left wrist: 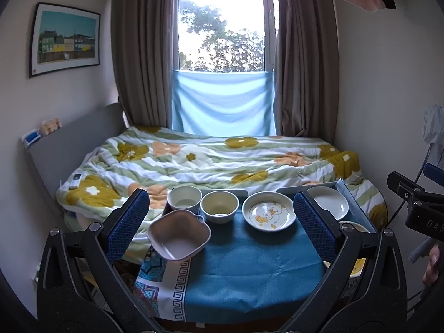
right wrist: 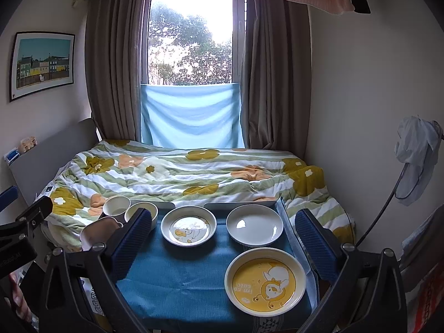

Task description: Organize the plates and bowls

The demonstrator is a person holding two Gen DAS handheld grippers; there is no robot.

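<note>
Tablecloth: yellow plate mostly right-wrist-only.

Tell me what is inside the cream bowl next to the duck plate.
The cream bowl holds only a small white patch at the bottom, seen from the left wrist. In the right wrist view a gripper finger covers most of it, so nothing more shows there.

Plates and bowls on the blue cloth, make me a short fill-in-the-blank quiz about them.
The plate nearest the right claw has a ____ centre.
The white plate beyond it bears ____ picture.
The pink bowl lies on the ____ side of the cloth.
Both claws hold ____.

Missing: yellow; no; left; nothing
</note>
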